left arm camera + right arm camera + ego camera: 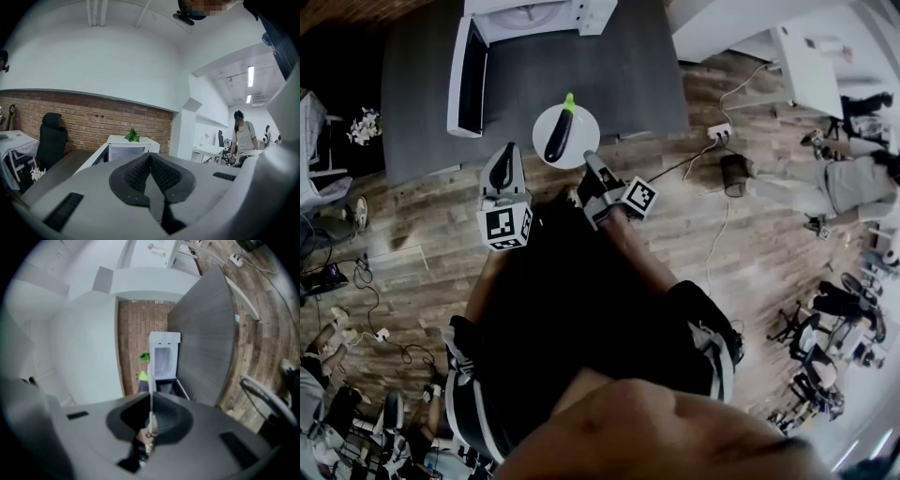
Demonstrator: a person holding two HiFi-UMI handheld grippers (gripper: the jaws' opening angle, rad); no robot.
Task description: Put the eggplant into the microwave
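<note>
- The eggplant (560, 134) is a long, smooth, glossy dark-purple thing with a bright green cap. It lies flat on a round white plate (582, 141).
- Its long axis runs away from the person. The green end points at the microwave (534, 14) and leans a touch to the right in the head view, and the fat purple end is nearest the person.
- The plate sits over the near edge of the table (422, 94), well short of the microwave. I can't tell whether it rests on the top or hangs just above it.
- The right gripper (589, 157) is clamped on the plate's near rim. In the right gripper view the plate is a thin white line seen edge-on, pinched between the ribbed black pads, with the jaws nearly together around it. The eggplant's green tip pokes out just left of that line. That view is rolled onto its side, so the table reads as a wall on the right.
- The left gripper (506, 159) hovers just left of the plate, not touching it. Its dimpled black pads (136, 171) are pressed tip to tip with nothing between them.
- The microwave is a boxy white unit at the far side of the table. Its door (469, 70) is swung wide open to the left in the head view, and a small green plant (132, 136) sits on top.
- The table is flat, matte, dark grey and rectangular.
- The floor (750, 206) is worn wood planks.
</note>
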